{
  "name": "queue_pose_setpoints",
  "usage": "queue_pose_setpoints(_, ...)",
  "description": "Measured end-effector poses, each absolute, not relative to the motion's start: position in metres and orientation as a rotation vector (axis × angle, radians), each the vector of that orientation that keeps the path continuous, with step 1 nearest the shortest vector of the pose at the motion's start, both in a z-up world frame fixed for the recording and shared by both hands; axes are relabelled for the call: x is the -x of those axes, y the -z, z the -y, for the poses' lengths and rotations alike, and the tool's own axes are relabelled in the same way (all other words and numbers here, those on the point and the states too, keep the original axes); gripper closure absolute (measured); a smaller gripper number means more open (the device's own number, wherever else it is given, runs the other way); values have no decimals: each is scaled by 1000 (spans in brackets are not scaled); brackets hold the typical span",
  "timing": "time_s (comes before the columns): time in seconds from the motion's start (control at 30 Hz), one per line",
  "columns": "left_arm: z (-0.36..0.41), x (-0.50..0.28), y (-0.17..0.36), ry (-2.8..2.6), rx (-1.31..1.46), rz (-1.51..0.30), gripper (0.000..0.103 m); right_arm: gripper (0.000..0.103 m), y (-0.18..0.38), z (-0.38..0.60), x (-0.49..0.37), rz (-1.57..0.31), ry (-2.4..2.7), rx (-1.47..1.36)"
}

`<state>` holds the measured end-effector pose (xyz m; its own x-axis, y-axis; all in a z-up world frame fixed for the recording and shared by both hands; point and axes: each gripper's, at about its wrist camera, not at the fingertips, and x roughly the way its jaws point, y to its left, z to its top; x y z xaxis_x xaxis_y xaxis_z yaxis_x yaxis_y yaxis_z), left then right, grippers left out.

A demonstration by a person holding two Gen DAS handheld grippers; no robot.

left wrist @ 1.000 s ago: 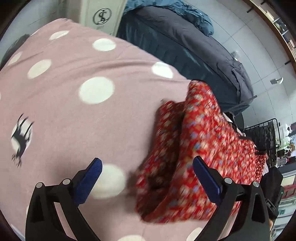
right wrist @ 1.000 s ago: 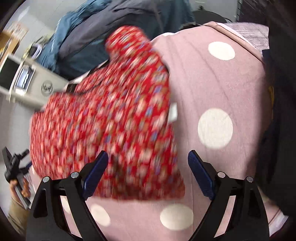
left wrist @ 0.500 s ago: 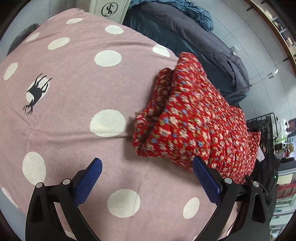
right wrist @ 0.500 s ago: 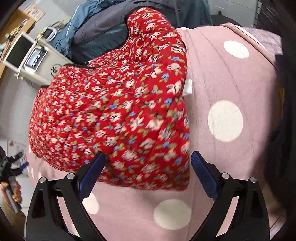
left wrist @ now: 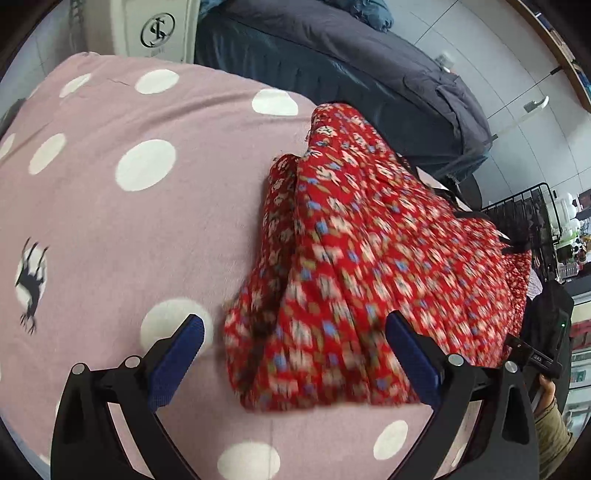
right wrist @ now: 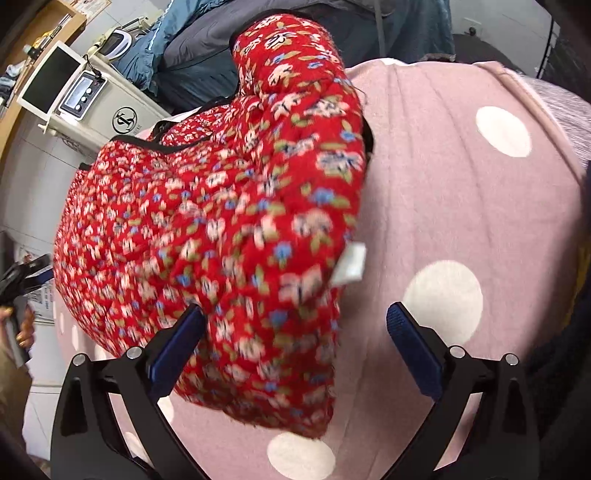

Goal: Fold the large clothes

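A red floral padded garment (left wrist: pixel 362 258) lies folded in a thick bundle on a pink blanket with white dots (left wrist: pixel 147 206). My left gripper (left wrist: pixel 295 350) is open and empty, its blue pads just in front of the bundle's near end. In the right wrist view the same garment (right wrist: pixel 229 229) fills the left half, with a small white label (right wrist: pixel 351 264) at its edge. My right gripper (right wrist: pixel 295 343) is open and empty over the garment's near corner. The pink blanket (right wrist: pixel 461 206) is bare to the right.
A dark grey duvet (left wrist: pixel 332 55) is heaped behind the blanket. A white machine with a logo (left wrist: pixel 159 29) and a screen (right wrist: pixel 51 83) stands at the back. A black wire rack (left wrist: pixel 532 214) is at the right. The other gripper shows at the left edge (right wrist: pixel 22 273).
Both grippers have moved closer to the garment since half a second ago; the bundle now reaches between the fingers of each. Both stay open.
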<state>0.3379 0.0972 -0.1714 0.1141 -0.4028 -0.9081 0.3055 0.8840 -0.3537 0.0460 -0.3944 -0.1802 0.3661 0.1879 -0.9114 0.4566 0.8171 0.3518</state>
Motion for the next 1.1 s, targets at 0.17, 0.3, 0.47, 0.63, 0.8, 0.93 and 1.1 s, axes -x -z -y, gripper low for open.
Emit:
queue_pose_setpoints(0.17, -77, -381, 213, 630, 181, -1462, 5, 6, 207, 410, -74, -1235, 132, -758)
queue_pose_setpoints(0.3, -66, -405, 243, 736, 288, -1539, 5, 6, 234, 427, -84, -1246, 57, -916)
queue_pose_setpoints(0.47, -63, -418, 269, 816, 344, -1608, 5, 4, 260, 438, -94, -1221, -27, -1043)
queue_pose_setpoints(0.63, -55, -427, 285, 857, 394, -1650, 4, 4, 263, 441, -102, -1209, -29, -1036)
queue_pose_setpoints(0.8, -43, -422, 281, 826, 352, -1642, 5, 11, 263, 440, -107, -1197, 0, -1050)
queue_pose_setpoints(0.93, -33, -410, 256, 760, 289, -1575, 27, 36, 248, 434, -106, -1175, 57, -1039)
queue_pose_setpoints(1.1, -11, -373, 200, 670, 43, -1398, 47, 56, 215, 416, -105, -1191, 157, -901)
